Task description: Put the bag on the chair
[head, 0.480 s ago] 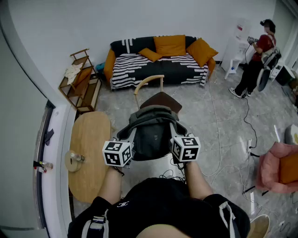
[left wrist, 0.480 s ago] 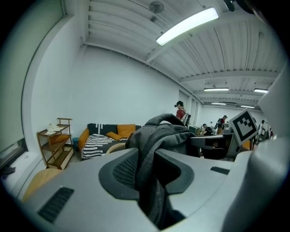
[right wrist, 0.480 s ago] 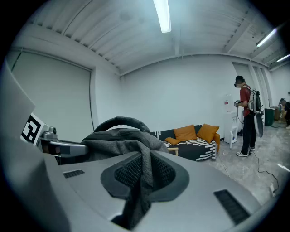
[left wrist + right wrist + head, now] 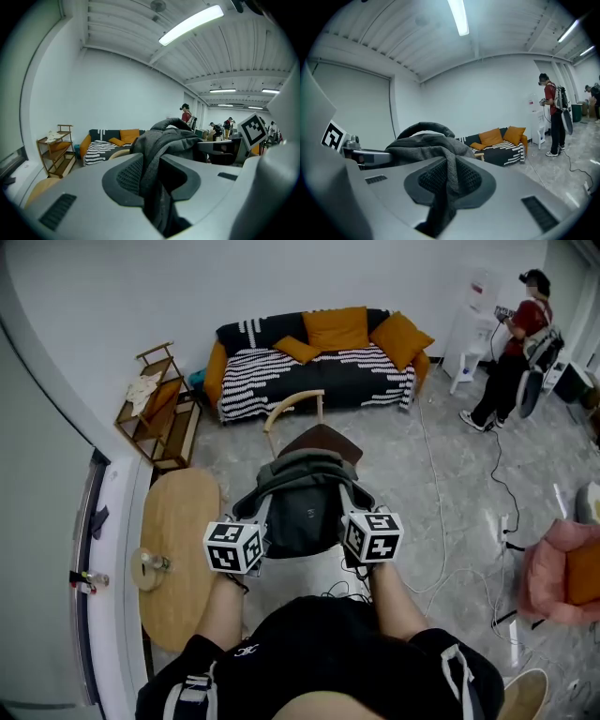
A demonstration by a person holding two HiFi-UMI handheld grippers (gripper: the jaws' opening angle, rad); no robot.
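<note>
A dark grey bag hangs in the air between my two grippers, just in front of a wooden chair with a dark brown seat and a curved back. My left gripper is shut on the bag's fabric at its left side. My right gripper is shut on the fabric at its right side. The bag's carry handle arches up at the top. The chair's near edge is hidden behind the bag.
A light wooden oval table with a tape roll stands at my left. A striped sofa with orange cushions lines the far wall, a wooden shelf beside it. A person stands far right. Cables run across the floor.
The bag and both grippers have shifted slightly up and forward toward the chair; both grips are unchanged.
</note>
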